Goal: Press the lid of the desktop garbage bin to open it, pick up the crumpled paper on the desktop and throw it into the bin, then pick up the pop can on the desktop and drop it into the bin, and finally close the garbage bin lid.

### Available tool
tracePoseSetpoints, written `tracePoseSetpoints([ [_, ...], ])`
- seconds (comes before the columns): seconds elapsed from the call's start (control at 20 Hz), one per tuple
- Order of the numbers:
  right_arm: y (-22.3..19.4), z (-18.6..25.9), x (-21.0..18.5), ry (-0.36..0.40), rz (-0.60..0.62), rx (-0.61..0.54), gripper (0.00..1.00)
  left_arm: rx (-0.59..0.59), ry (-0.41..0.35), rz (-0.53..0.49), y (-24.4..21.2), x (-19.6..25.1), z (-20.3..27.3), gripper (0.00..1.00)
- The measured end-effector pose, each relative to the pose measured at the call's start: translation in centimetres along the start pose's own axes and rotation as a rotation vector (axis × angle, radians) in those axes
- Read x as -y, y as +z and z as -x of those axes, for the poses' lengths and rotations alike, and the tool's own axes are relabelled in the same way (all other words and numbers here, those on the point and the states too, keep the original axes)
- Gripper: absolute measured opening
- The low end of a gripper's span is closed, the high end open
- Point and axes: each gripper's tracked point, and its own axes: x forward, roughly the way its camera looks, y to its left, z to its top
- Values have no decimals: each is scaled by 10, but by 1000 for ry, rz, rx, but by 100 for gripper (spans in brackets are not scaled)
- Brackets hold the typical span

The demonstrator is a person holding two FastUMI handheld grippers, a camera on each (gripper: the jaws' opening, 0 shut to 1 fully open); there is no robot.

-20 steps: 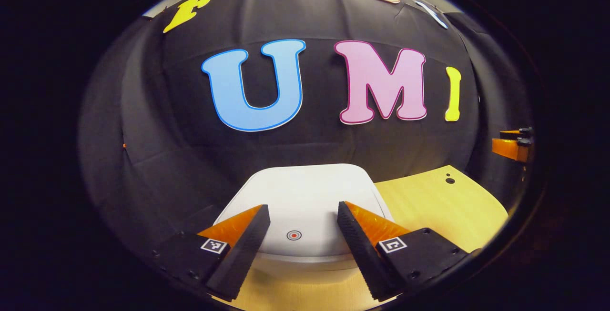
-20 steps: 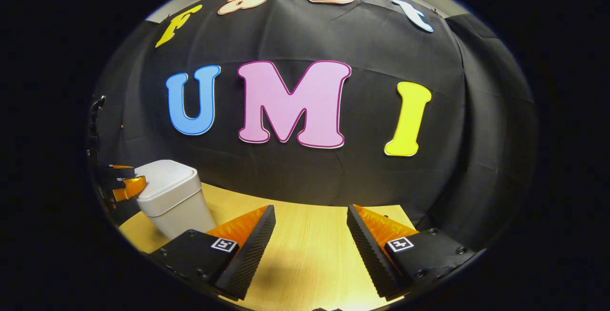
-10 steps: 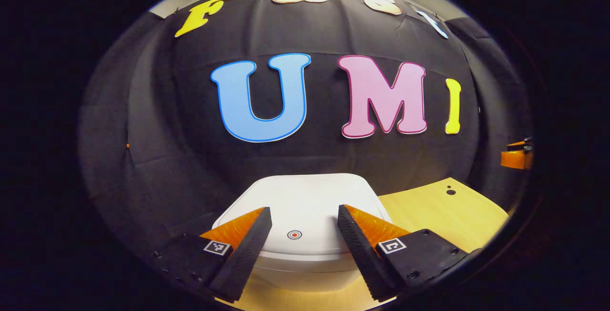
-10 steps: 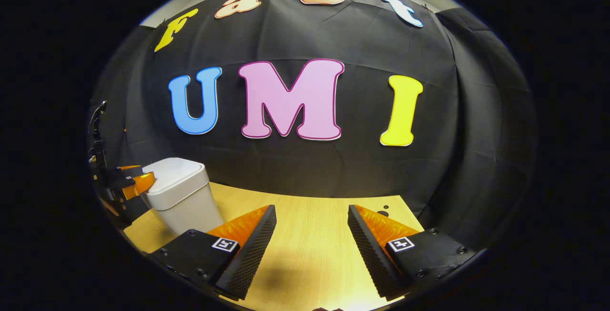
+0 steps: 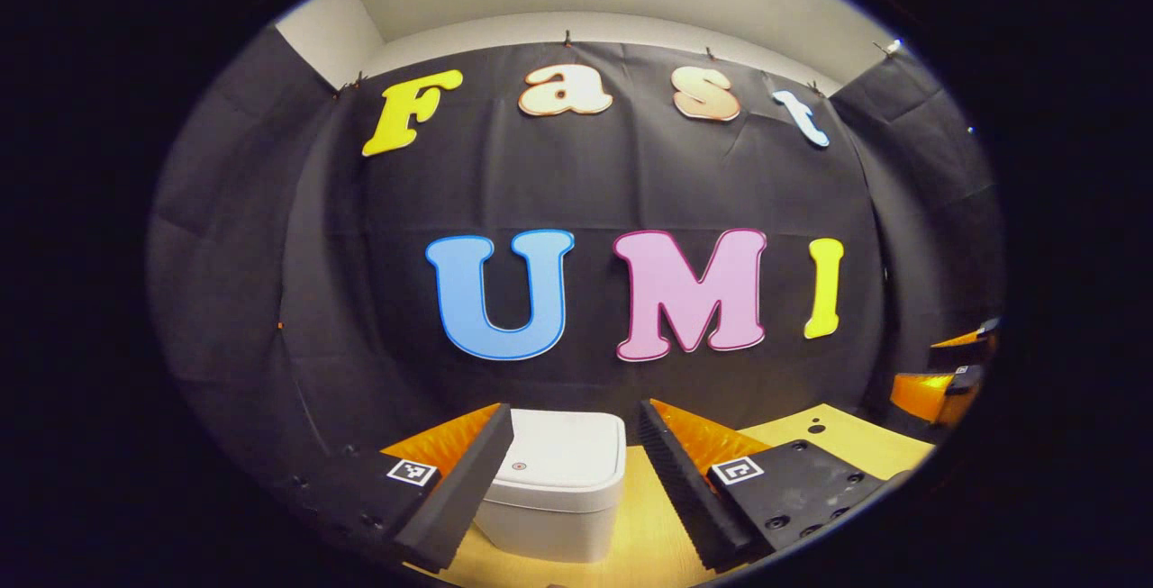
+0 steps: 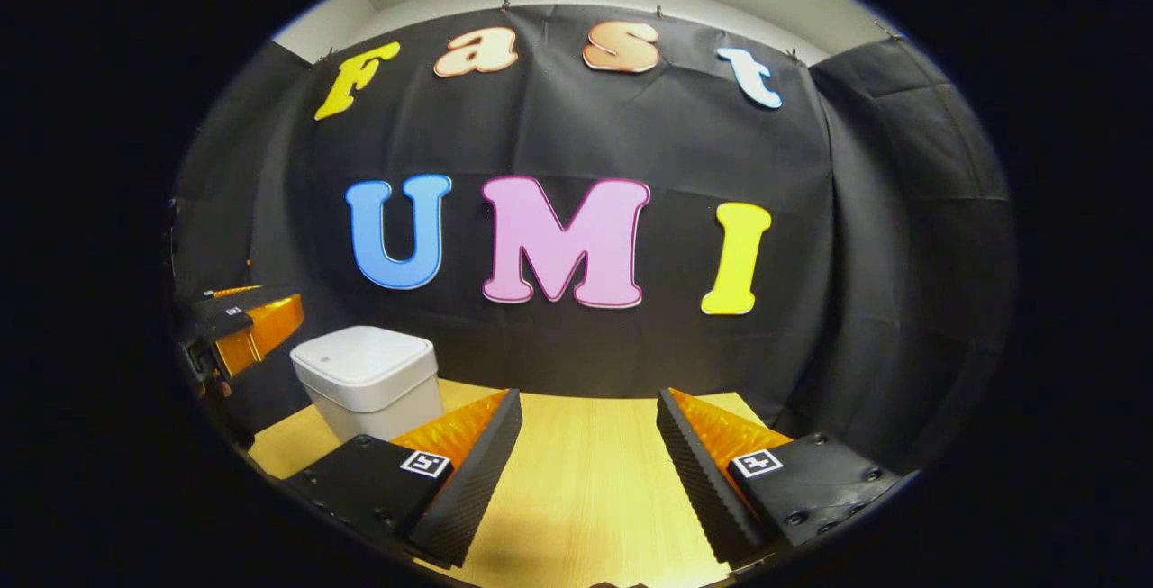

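White garbage bin [image 5: 551, 502] — red-dotted lid [image 5: 563, 448] — on pale wood-grain desktop [image 6: 585, 489].

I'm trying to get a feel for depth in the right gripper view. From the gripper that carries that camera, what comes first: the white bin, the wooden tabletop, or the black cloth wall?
1. Wooden tabletop: directly under and ahead of the open right gripper.
2. White bin: farther off to the left, lid closed.
3. Black cloth wall: farthest, behind the table's back edge.
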Motion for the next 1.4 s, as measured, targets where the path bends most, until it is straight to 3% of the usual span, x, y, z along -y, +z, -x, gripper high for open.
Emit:
tracePoseSetpoints([
  [0.15, 18, 33, -20, -12, 21, 33, 97, 9, -77, 46, 20, 21, 39, 95],
  [0.3, 30, 55, -34, 18, 42, 44, 100, 1, -104, 49, 29, 19, 56, 96],
  [0.4, 39, 70, -44, 54, 8, 58, 97, 25, -112, 56, 39, 15, 63, 96],
  [0.6, 60, 71, -37, 55, -5, 150, 96, 35, -62, 40, 37, -4, 69, 96],
  [0.9, 57, 52, -32, 130, -33, 159, 96, 38, 63, 36, 36, -31, 66, 96],
  [1.0, 59, 51, -27, 126, -20, 170, 92, 49, 67, 38, 40, -30, 66, 96],
  [1.05, 58, 48, -26, 120, -20, 168, 97, 42, 75, 33, 38, -32, 66, 96],
  [1.4, 49, 53, -41, 96, 5, 132, 97, 38, 31, 43, 36, -32, 69, 96],
])
